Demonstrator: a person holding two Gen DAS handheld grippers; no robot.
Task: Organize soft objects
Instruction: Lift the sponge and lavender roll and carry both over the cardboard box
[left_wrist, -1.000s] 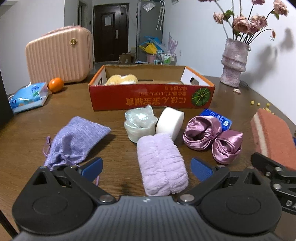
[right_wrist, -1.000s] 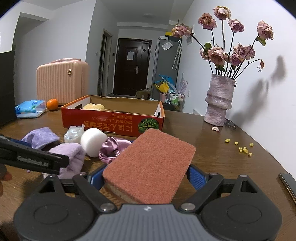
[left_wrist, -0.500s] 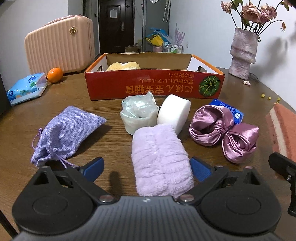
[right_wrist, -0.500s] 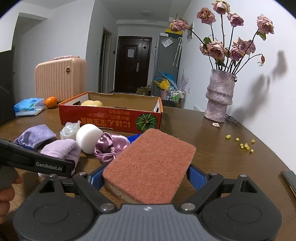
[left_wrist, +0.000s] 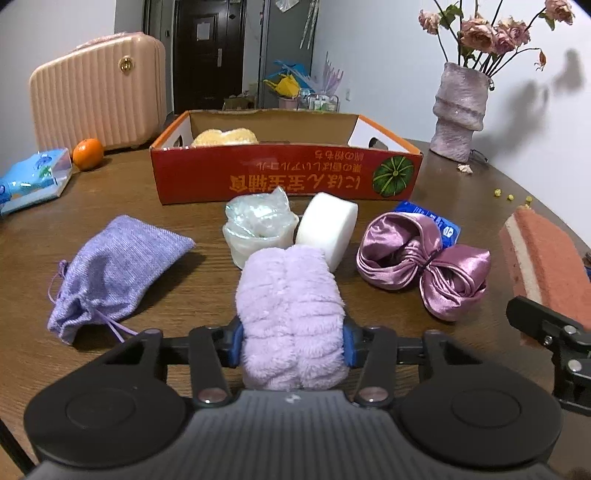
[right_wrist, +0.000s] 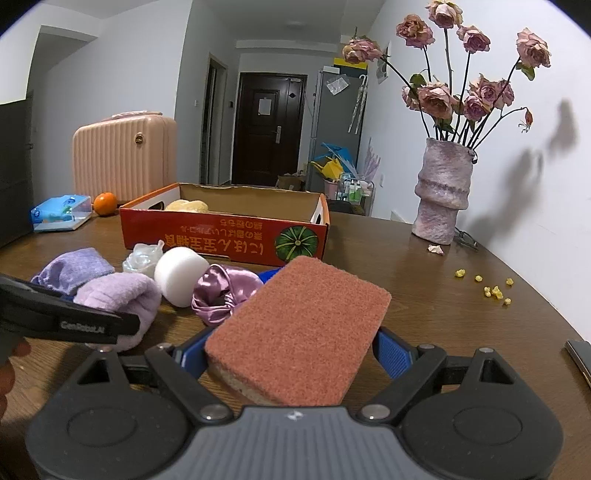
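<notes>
My left gripper (left_wrist: 291, 345) is shut on a fluffy lilac cloth roll (left_wrist: 290, 306) lying on the wooden table; the roll also shows in the right wrist view (right_wrist: 122, 299). My right gripper (right_wrist: 291, 350) is shut on a reddish scouring sponge (right_wrist: 299, 332), held above the table; the sponge also shows at the right in the left wrist view (left_wrist: 543, 266). A red cardboard box (left_wrist: 288, 177) stands behind, with a yellow sponge (left_wrist: 225, 137) inside. In front of it lie a lilac drawstring pouch (left_wrist: 114, 266), a clear plastic bundle (left_wrist: 258, 225), a white round sponge (left_wrist: 328, 229) and a purple satin scrunchie (left_wrist: 424, 266).
A pink suitcase (left_wrist: 96, 88), an orange (left_wrist: 88, 154) and a blue tissue pack (left_wrist: 33, 179) stand at the back left. A vase of dried roses (right_wrist: 443, 195) stands at the back right, with yellow crumbs (right_wrist: 491, 288) near it. A blue packet (left_wrist: 432, 219) lies under the scrunchie.
My left gripper's jaws have closed onto the lilac cloth roll. My right gripper still holds the sponge and has shifted slightly.
</notes>
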